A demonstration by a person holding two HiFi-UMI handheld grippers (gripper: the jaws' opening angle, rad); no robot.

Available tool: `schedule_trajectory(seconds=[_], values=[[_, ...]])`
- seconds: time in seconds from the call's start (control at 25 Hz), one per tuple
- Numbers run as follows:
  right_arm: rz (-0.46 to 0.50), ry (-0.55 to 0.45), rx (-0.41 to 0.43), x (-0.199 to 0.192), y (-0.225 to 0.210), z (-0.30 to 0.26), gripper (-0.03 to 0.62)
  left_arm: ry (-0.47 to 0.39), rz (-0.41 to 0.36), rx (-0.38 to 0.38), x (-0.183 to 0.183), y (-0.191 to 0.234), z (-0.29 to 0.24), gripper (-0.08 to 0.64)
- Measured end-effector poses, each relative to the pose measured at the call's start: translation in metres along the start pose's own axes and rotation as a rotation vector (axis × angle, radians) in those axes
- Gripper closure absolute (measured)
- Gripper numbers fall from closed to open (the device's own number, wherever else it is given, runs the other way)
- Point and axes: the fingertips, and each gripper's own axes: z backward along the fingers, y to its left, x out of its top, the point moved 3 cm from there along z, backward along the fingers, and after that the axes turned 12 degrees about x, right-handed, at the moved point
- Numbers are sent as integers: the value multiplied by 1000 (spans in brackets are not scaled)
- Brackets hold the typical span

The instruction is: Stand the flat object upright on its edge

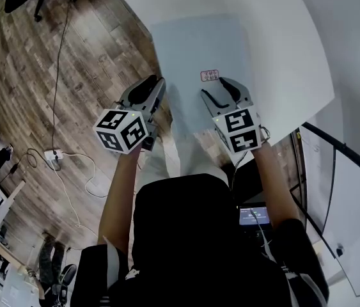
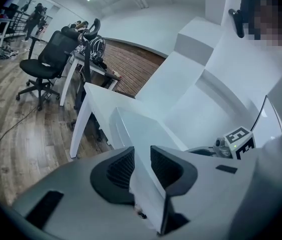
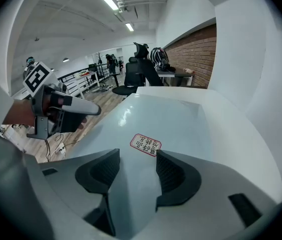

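Observation:
A thin pale blue-grey board lies on the white table, with a small red-edged label near its front edge. My left gripper is at the board's left edge. In the left gripper view the board runs between the jaws of that gripper, which stand slightly apart. My right gripper is at the board's near edge, just in front of the label. Its jaws stand wide on either side of the board without pressing on it.
The table's near edge runs just under both grippers, with wood floor and cables to the left. Office chairs and desks stand across the room. A white wall and ledge rise behind the table.

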Motion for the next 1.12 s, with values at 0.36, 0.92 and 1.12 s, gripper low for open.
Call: schedule_trajectory(seconds=[0.36, 0.92, 1.12], values=[[10, 16, 13, -12, 10, 2, 340, 15, 32, 1, -6, 13, -10, 421], [18, 24, 19, -18, 12, 6, 339, 94, 89, -108, -16, 15, -34, 286], [23, 28, 24, -15, 11, 5, 340, 114, 86, -144, -18, 13, -48, 216]])
